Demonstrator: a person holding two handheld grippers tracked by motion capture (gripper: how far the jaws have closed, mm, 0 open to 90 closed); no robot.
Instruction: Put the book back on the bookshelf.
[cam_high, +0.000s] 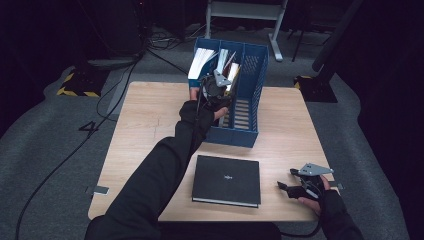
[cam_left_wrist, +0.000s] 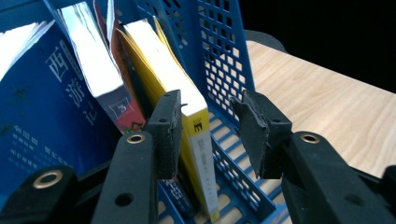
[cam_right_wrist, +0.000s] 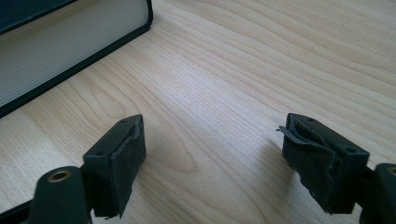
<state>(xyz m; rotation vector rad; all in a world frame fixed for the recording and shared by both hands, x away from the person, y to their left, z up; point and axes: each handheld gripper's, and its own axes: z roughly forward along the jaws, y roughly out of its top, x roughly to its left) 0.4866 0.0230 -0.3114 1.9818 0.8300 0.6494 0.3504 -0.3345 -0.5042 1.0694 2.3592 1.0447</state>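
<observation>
Upper centre of the high view: our left gripper (cam_left_wrist: 205, 133) straddles the yellow book (cam_left_wrist: 187, 105) in the blue file rack (cam_high: 252, 75), jaws apart, not pinching. We should square both pads on its covers before closing. Right gripper (cam_right_wrist: 212, 163) rests spread wide, lower right on the table (cam_high: 145, 115).

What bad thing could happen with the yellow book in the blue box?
1. The left gripper has the yellow book between its open jaws, one pad near the cover, the other apart. If it lifts now, the book might slip.
2. The books beside it lean against it, so they could tip over.
3. The blue file rack is light-looking and might slide or tilt if the book drags.
</observation>
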